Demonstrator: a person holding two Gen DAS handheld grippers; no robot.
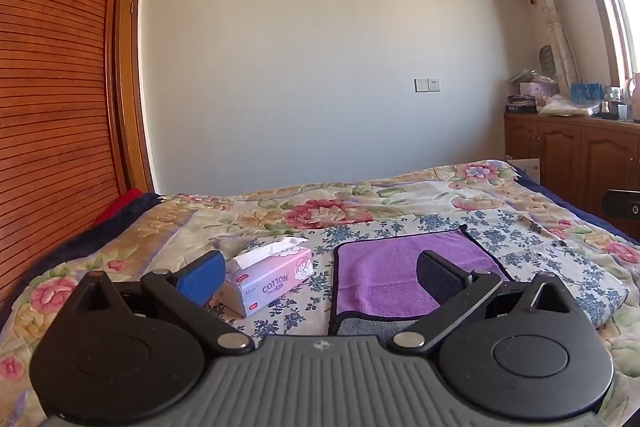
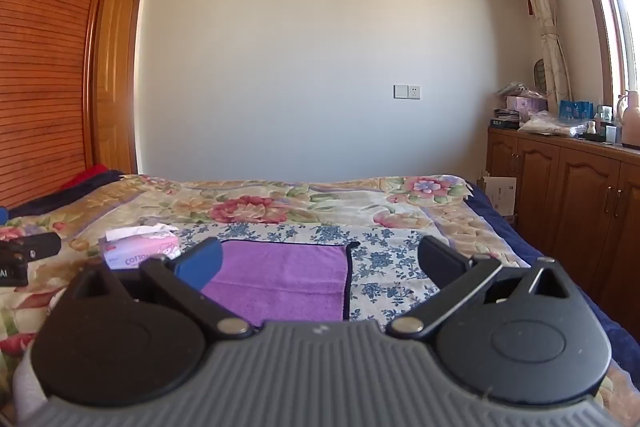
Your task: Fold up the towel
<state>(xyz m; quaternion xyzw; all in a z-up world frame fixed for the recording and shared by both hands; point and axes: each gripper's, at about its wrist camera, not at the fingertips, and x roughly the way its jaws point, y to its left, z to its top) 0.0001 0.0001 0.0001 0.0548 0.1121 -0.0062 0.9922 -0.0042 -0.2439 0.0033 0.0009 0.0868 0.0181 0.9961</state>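
Purple towel point(image 1: 384, 271) with dark trim, lying flat on a floral bed point(image 1: 280, 211). In the left wrist view, sits right of centre in the lower half of the frame, partly behind the black right-hand finger, with a grey underside showing at its near edge, perhaps a turned-back or doubled layer. Left gripper point(image 1: 320, 273) hovering low over the bed, jaws spread wide and pinching nothing; towel ahead of them and off toward the right of frame. Pink tissue box point(image 1: 270, 279) marked COTTON just left of the towel, apart from it, in the gap between the fingers. In the right wrist view, towel point(image 2: 280, 279) sits left of centre in the lower frame, its right trimmed edge running up the middle of the picture. Right gripper point(image 2: 320, 267) likewise with jaws spread and holding nothing; that right edge directly ahead between the fingers, near edge hidden under the gripper body. Long axis hard to judge through the fisheye; seems to run across the frame. Probably each gripper nearest its own side of the towel, neither touching it, no fold begun. Tissue box point(image 2: 136, 251) at left of that frame, close enough to snag a leftward sweep.
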